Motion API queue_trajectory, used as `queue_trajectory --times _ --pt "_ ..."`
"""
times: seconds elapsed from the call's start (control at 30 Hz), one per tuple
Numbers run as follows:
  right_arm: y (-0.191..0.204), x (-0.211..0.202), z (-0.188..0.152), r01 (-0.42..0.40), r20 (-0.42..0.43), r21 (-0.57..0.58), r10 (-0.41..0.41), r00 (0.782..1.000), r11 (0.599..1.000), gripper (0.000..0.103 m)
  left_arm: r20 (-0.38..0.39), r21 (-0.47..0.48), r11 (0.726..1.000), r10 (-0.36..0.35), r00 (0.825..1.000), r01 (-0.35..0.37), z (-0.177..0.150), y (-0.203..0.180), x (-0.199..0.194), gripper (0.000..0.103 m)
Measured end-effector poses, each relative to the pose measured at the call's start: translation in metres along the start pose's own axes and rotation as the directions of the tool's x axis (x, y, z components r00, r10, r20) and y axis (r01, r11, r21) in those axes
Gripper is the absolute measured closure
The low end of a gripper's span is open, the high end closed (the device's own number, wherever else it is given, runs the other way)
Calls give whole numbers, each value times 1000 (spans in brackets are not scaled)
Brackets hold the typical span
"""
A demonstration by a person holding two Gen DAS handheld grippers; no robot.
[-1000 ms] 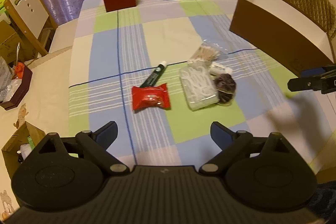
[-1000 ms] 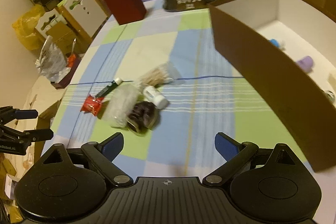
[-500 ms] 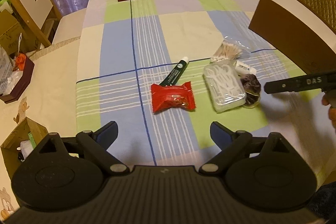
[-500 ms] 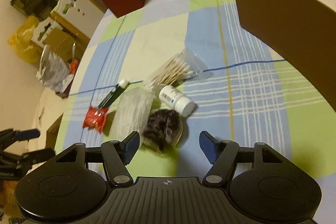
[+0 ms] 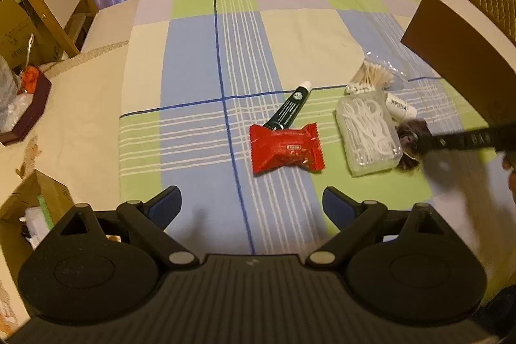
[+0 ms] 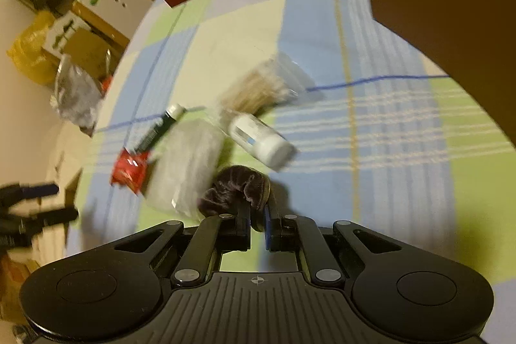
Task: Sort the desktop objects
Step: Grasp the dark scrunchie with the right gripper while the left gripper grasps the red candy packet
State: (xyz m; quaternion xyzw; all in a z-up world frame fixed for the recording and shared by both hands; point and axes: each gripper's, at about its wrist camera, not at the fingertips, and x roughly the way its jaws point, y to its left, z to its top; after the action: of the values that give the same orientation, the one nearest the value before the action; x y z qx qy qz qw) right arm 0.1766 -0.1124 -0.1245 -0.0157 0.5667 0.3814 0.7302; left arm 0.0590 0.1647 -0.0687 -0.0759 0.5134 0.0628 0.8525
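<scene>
The cotton swab bag (image 6: 261, 86) and floss box (image 6: 183, 163) are motion-blurred.

Warm, yellowish indoor light fills both views, moderately bright and dimmer toward the corners. In the left wrist view the checked pastel tablecloth (image 5: 225, 60) is sharp at centre, while the black right gripper (image 5: 464, 141) at 3 o'clock smears with motion over a soft grey shadow. The right wrist view is blurred throughout; the clear bag of cotton swabs (image 6: 261, 86) smears most. Fisheye distortion bends the brown cardboard box wall (image 6: 445, 21) at 2 o'clock.
</scene>
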Motion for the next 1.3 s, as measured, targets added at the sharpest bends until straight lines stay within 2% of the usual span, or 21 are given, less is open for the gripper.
queue_trajectory --times 0.17,0.27,0.53,0.57,0.6,0.67,0.7,0.8,0.9,1.0,1.13,1.2,1.23,1.27,1.3 --pt "-29 -26 -15 81 -9 18 -81 997 997 96 9 -48 998 -38 999 38 11 -1 14 11" --pt "-45 -42 -21 118 9 52 -118 993 992 96 13 -37 998 -45 999 46 21 -8 28 11" --pt "-56 -61 -24 141 41 85 -145 989 986 96 -7 -72 997 10 1000 -10 44 -10 72 11" --pt "-57 -61 -25 139 39 86 -143 989 986 96 -8 -81 996 22 1000 -22 45 -9 75 16" --pt "-58 -61 -26 139 37 88 -143 989 986 96 -10 -90 995 34 999 -35 45 -8 79 25" --pt "-60 -60 -28 138 33 92 -142 989 986 96 -25 -83 997 10 1000 -12 42 -8 83 39" --pt "-60 -60 -28 138 31 93 -141 990 986 96 -33 -78 997 -3 999 0 41 -8 85 40" --pt "-62 -61 -30 139 21 84 -141 990 987 96 -37 17 999 -32 999 33 30 -19 80 46" --pt "-64 -63 -33 149 6 59 -150 989 987 96 -73 58 994 -87 993 92 14 -28 70 46" --pt "-65 -66 -38 149 -18 25 -149 989 988 96 -100 84 979 -178 979 186 -4 -35 58 47" --pt "-64 -70 -44 165 -42 -11 -165 985 986 96 -101 49 984 -167 981 173 -15 -33 45 44" --pt "-66 -72 -47 170 -43 -10 -170 985 985 95 -94 33 984 -169 981 173 -15 -28 37 38" --pt "-66 -74 -48 177 -35 -11 -177 984 984 68 -91 26 985 -170 981 173 -15 -25 33 38" --pt "-64 -77 -49 193 -15 -17 -193 981 981 27 -82 42 985 -162 983 166 -11 -25 30 38" --pt "-62 -79 -50 203 3 -28 -203 979 979 19 -67 72 986 -149 987 153 -7 -24 26 37"
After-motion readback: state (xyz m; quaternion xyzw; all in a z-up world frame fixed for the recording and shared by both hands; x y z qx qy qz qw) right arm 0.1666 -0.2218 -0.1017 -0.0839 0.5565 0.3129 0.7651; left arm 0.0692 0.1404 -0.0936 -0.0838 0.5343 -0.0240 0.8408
